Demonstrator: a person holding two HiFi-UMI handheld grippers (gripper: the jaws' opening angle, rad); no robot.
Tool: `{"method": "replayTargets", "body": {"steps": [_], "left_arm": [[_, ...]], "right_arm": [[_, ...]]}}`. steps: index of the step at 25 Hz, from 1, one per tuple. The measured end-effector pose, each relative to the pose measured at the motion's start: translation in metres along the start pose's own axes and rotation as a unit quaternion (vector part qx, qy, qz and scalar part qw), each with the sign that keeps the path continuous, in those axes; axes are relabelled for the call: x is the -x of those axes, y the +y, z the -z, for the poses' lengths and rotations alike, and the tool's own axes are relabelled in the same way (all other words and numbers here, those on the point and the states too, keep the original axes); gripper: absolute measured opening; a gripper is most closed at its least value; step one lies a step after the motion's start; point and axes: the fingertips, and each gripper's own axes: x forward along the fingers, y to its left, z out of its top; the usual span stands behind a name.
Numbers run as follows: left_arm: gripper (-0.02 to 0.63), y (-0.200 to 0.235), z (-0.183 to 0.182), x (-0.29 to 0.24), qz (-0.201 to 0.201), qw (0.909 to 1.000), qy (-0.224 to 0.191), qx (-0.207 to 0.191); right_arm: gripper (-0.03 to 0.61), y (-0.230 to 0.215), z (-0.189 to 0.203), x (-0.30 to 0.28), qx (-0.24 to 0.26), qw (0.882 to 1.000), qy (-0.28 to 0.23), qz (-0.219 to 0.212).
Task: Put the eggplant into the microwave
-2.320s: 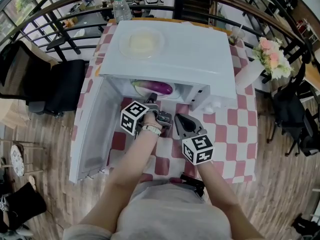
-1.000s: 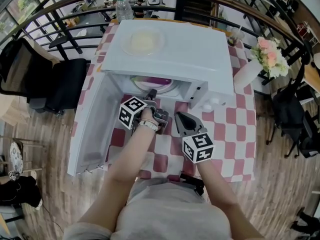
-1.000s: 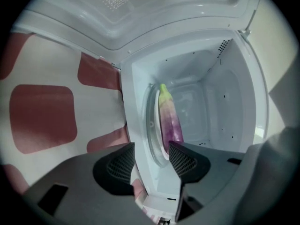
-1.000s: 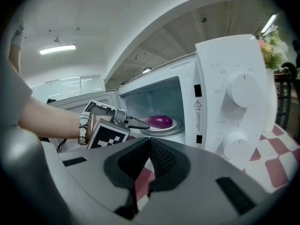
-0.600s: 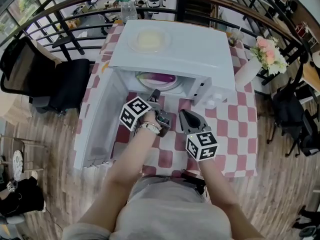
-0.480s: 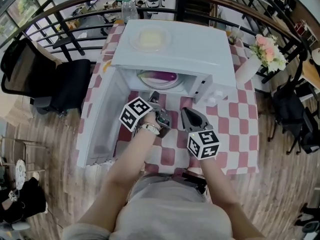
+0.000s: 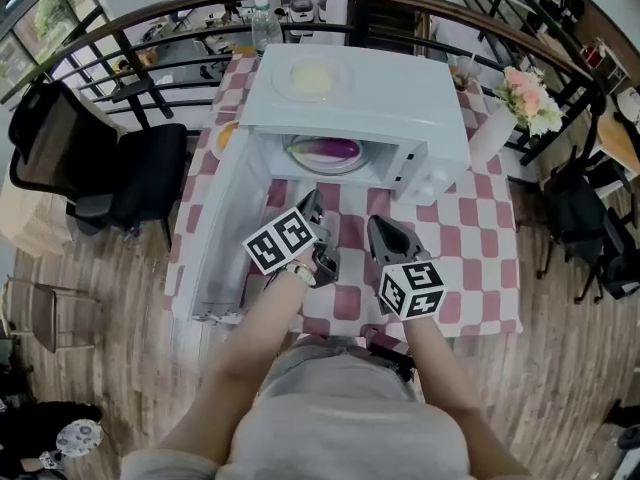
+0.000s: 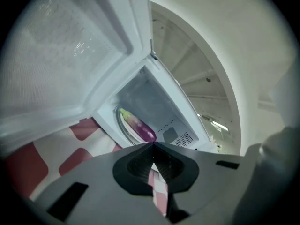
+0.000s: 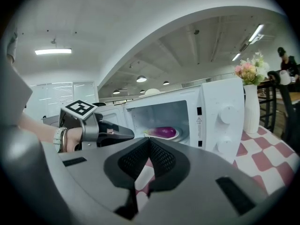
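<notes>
The purple eggplant (image 7: 334, 150) lies on the glass plate (image 7: 300, 153) inside the white microwave (image 7: 400, 98), whose door (image 7: 215, 238) hangs open to the left. It also shows as the eggplant (image 8: 138, 126) in the left gripper view and the eggplant (image 9: 162, 131) in the right gripper view. My left gripper (image 7: 314, 205) is shut and empty in front of the oven's mouth. My right gripper (image 7: 378, 230) hovers beside it over the checked cloth, shut with nothing held. The left gripper (image 9: 123, 134) shows in the right gripper view too.
A covered dish (image 7: 313, 76) sits on top of the microwave. A white vase with flowers (image 7: 520, 103) stands at the table's right edge. A dark chair (image 7: 120, 168) is left of the table, beyond the open door. A black railing (image 7: 160, 28) runs behind.
My left gripper has drawn back out of the microwave without the eggplant, closed its jaws and rolled. Both grippers have come toward me and risen a little.
</notes>
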Motion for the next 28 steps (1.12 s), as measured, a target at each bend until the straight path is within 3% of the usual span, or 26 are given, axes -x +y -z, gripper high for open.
{"method": "replayTargets", "body": {"steps": [3, 7, 13, 22, 28], "left_arm": [[0.003, -0.007, -0.001, 0.011, 0.0, 0.9967, -0.002, -0.081], [0.003, -0.018, 0.002, 0.025, 0.006, 0.9831, 0.0, -0.183], [0.003, -0.041, -0.002, 0.04, 0.032, 0.9597, -0.029, -0.277], [0.003, -0.067, -0.009, 0.063, 0.074, 0.9289, -0.067, -0.357], [0.003, -0.075, -0.01, 0.065, 0.082, 0.9244, -0.074, -0.365]], "right_arm": [[0.023, 0.002, -0.009, 0.004, 0.007, 1.0, -0.013, 0.01], [0.023, 0.005, -0.016, 0.012, 0.013, 1.0, -0.023, 0.017], [0.023, 0.016, -0.018, 0.018, 0.033, 0.999, -0.033, 0.012], [0.023, 0.025, -0.039, 0.014, 0.066, 0.995, -0.078, 0.006], [0.023, 0.031, -0.049, 0.015, 0.081, 0.992, -0.095, 0.006]]}}
